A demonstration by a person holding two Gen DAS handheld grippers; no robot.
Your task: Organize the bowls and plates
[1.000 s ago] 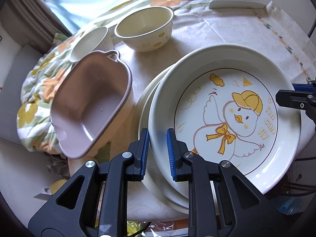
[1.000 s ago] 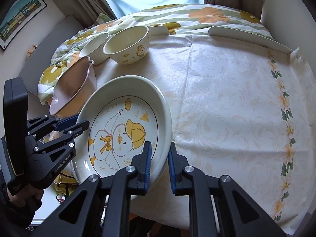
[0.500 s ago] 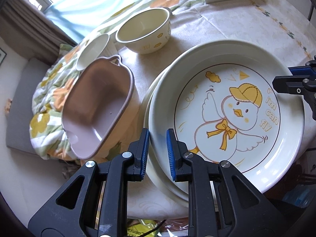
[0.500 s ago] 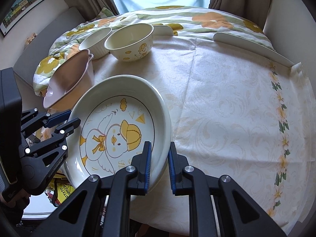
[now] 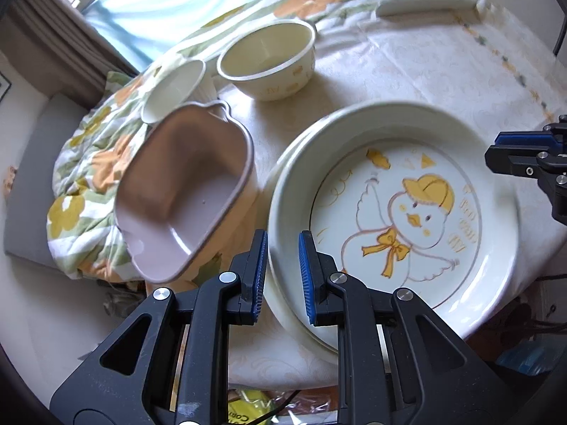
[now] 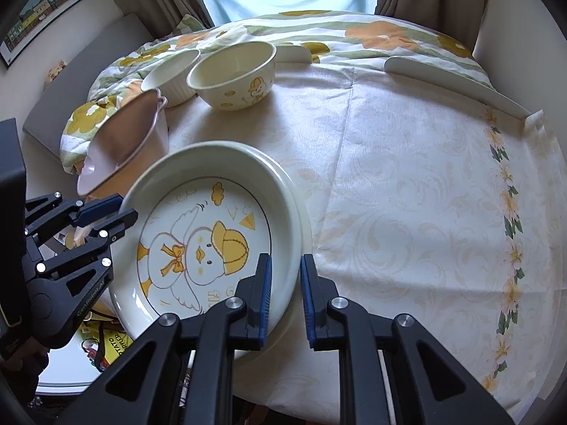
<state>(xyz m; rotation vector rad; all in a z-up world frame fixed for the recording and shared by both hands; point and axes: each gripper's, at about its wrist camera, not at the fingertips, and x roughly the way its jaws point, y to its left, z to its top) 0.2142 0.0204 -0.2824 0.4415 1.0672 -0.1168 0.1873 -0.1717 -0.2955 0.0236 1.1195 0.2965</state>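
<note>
While both grippers clamp one plate, the scene reads as follows.

Left gripper (image 5: pixel 281 276): jaws clenched on the near-left rim of the duck plate (image 5: pixel 407 212), blue pads either side of the rim wall.
Right gripper (image 6: pixel 285 297): jaws clenched on the opposite rim of the same plate, one pad inside, one outside.
Duck plate: held at the near edge of the table (image 6: pixel 407 194), sitting on or just over a second plate (image 5: pixel 283 318) whose cream rim shows beneath it; contact cannot be told.
Pink dish (image 5: pixel 184 191): at 10 o'clock from the duck plate in the left wrist view, tilted, at the table's left edge.
Cream bowl (image 6: pixel 232 76): at 12 o'clock, upright, printed with a duck.
White ribbed bowl (image 6: pixel 172 72): just beside the cream bowl, on its 9 o'clock side.
Tablecloth (image 6: pixel 425 141): cream, floral border at 3 o'clock.
Floral quilt (image 6: pixel 319 39): behind the table at 12 o'clock.
</note>
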